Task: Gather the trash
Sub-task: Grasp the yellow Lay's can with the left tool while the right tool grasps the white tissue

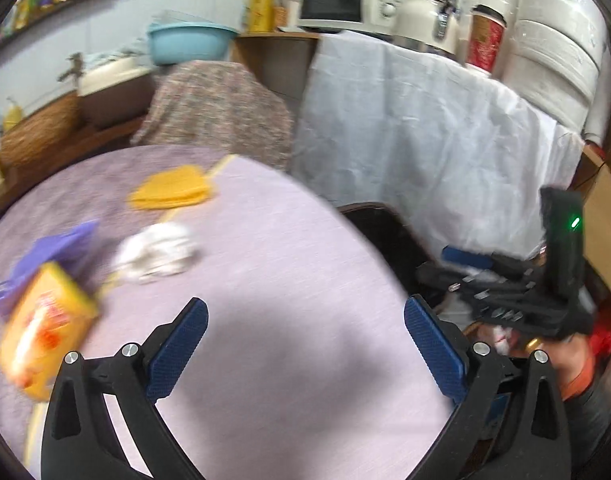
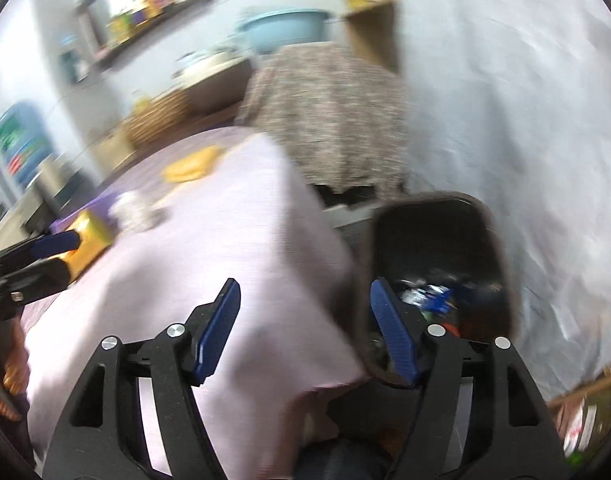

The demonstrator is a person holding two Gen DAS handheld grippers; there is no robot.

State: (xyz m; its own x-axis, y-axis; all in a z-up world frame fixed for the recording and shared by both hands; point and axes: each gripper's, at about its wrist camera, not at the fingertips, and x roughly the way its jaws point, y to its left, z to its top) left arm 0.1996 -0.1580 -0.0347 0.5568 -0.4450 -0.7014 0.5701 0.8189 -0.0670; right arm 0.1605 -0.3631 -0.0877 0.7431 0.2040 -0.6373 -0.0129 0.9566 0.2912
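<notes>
A table under a pale lilac cloth fills most of both views, its surface blurred. Beside its right edge stands a black trash bin, open at the top, with crumpled scraps of wrapper, some blue and some silvery, lying at its bottom. Behind the bin hangs a white sheet draped over a counter, and next to that a flowered cloth covers another piece of furniture.

On the far left part of the table lie the loose items: a yellow snack box near the table's edge, a purple packet just behind it and touching it, a crumpled white tissue a little further in, and a folded yellow cloth beyond that.

The left gripper hangs over bare tablecloth with its blue pads spread wide and nothing between them. The right gripper sits above the table's right corner, one finger over the cloth and the other before the bin's mouth; its jaws are parted and empty as well. In the left wrist view the right gripper shows as a dark shape over the bin.
</notes>
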